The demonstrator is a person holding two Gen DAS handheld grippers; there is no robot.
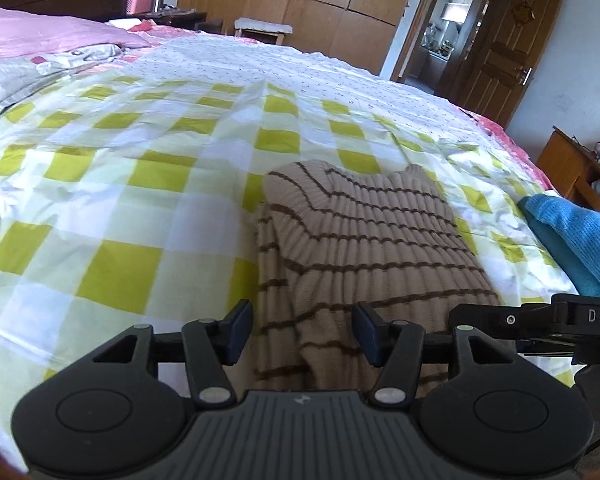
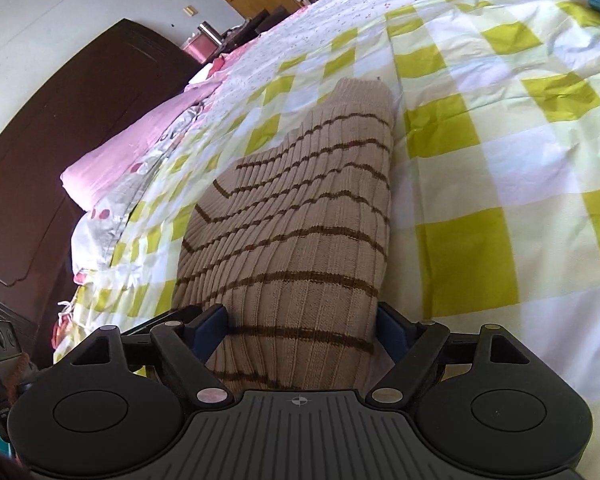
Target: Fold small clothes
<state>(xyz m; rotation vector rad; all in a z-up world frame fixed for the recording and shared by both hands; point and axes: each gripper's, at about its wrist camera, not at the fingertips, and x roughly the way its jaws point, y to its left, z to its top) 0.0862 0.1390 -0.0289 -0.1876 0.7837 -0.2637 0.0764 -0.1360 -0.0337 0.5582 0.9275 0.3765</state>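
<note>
Your striped knit sweater (image 1: 364, 240) lies on the yellow-checked bedspread (image 1: 140, 184), centre and lower centre of both wrist views. It already looks narrowed into a long strip, one side lapped over the other; the fold edge shows on its left in the left wrist view.

Left gripper (image 1: 300, 334): jaws apart, straddling the near end of the sweater, pads clear of the knit. Nothing gripped.

Right gripper (image 2: 300, 330): jaws wide, the sweater's near end between them. The cloth sits close to both pads, but nothing is pinched.

Judgement: lengthwise folds done; the crosswise fold, near end to far end, looks left to do.

A blue knit garment (image 1: 576, 240) waits at the right edge of the left wrist view, apparently unfolded and probably next.
</note>
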